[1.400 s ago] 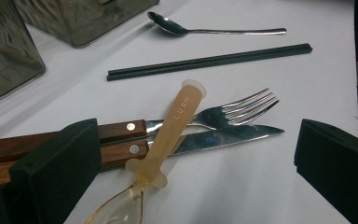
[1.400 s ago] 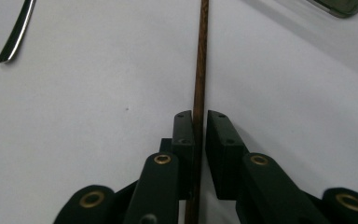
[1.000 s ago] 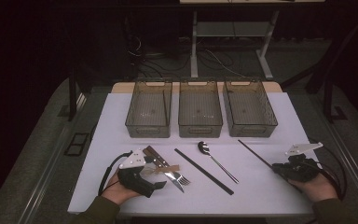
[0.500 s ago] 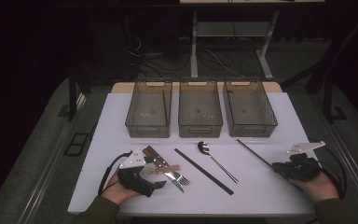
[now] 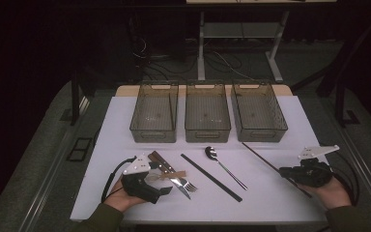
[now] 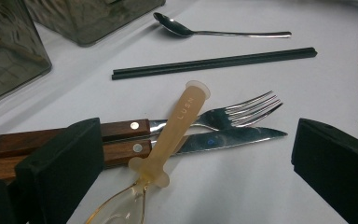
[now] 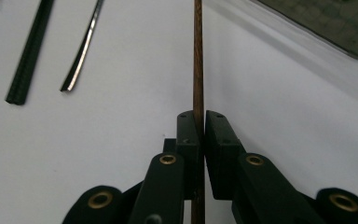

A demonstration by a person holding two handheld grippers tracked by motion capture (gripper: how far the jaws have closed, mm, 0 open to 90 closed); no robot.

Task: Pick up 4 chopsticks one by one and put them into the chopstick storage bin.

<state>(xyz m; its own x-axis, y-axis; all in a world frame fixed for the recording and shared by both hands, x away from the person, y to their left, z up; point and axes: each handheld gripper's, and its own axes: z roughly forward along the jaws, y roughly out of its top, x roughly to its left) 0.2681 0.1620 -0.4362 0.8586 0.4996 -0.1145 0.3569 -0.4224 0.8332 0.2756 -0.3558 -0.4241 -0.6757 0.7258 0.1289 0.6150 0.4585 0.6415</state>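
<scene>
My left gripper (image 5: 165,186) rests on the table at the front left, open, its jaws wide apart in the left gripper view (image 6: 196,154). Between and just beyond them lies a translucent amber plastic spoon (image 6: 177,126) across a wooden-handled fork (image 6: 242,109) and knife (image 6: 228,139). At the front right, my right gripper (image 5: 283,170) is shut on a thin brown stick (image 5: 261,157). In the right gripper view the stick (image 7: 198,56) runs straight out from between the pressed pads (image 7: 202,119).
Three empty smoky plastic bins (image 5: 153,135) (image 5: 207,136) (image 5: 261,135) stand in a row at the back of the white table. A pair of black chopsticks (image 5: 211,177) and a metal spoon (image 5: 224,166) lie mid-table between the two grippers.
</scene>
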